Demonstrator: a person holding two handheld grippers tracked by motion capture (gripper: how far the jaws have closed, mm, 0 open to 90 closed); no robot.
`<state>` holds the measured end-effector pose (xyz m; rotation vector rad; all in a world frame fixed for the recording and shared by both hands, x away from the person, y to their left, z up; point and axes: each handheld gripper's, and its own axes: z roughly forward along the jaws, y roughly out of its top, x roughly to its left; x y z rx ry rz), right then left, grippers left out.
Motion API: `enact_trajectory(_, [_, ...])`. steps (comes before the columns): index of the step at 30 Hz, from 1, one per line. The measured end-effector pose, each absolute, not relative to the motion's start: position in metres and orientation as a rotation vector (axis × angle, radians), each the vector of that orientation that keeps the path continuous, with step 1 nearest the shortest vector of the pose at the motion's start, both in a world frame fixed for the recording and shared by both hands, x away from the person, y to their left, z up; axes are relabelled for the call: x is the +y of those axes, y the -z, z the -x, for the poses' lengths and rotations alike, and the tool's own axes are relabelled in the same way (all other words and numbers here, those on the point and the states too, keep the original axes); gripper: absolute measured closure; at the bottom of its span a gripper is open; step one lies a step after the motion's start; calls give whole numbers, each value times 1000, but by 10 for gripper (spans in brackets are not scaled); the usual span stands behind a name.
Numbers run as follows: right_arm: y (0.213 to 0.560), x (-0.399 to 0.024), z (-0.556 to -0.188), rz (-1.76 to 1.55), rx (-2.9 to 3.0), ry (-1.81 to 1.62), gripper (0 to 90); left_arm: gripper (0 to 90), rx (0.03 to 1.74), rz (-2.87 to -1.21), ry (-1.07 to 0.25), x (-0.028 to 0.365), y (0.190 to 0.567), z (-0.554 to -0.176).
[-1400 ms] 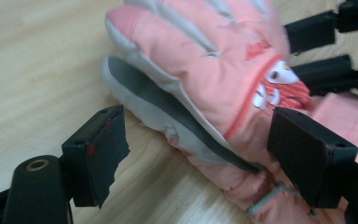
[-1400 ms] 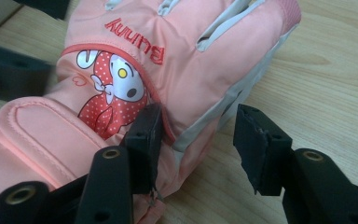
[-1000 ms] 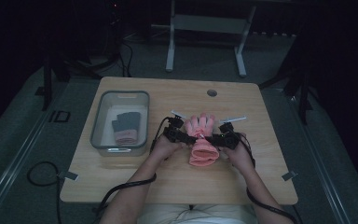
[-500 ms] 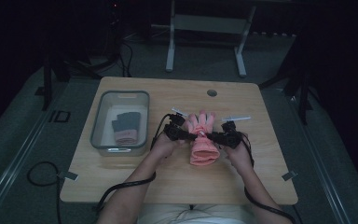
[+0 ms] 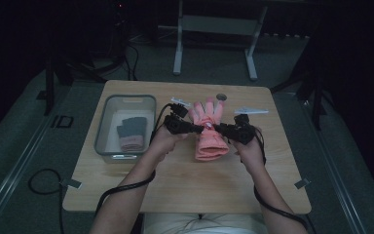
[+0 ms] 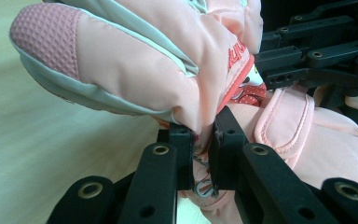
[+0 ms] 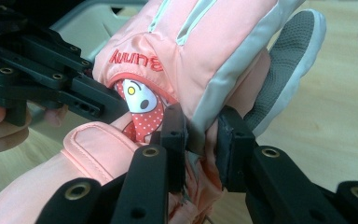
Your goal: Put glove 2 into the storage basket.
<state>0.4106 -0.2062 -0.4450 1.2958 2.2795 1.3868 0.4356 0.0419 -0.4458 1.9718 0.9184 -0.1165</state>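
Since a second ago we have pinched the pink glove [image 5: 208, 131] from both sides and begun raising it: the jaws of both tongs have just been closing on its fabric, and the glove now hangs between them rather than lying flat on the table [image 5: 175, 190]. We judge this to be the start of a carry, most likely toward the clear bin [image 5: 108, 131] at nine o'clock from the glove, where a grey glove [image 5: 130, 134] already lies.

Our left tongs [image 5: 197, 128] are nearly closed, the jaws squeezing a fold at the glove's edge near the palm, as the left gripper view [image 6: 200, 140] shows. Our right tongs [image 5: 219, 128] are a little wider but also clamped, gripping the grey-trimmed edge on the opposite side [image 7: 203, 135].

The glove sits at the table's middle, fingers pointing to twelve o'clock, cuff drooping to six. With two grips this close together, the cuff may sag or the fabric slip when we swing it toward nine o'clock.
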Motion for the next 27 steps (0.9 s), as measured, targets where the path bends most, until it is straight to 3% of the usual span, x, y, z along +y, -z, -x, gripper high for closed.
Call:
enact_trajectory(15, [395, -147, -421, -1140, 2288, -1438, 748, 809, 954, -1944, -8, 103, 391, -429])
enact_trajectory(27, [386, -93, -426, -1099, 2305, -1517, 747, 807, 990, -1990, -75, 157, 370, -422])
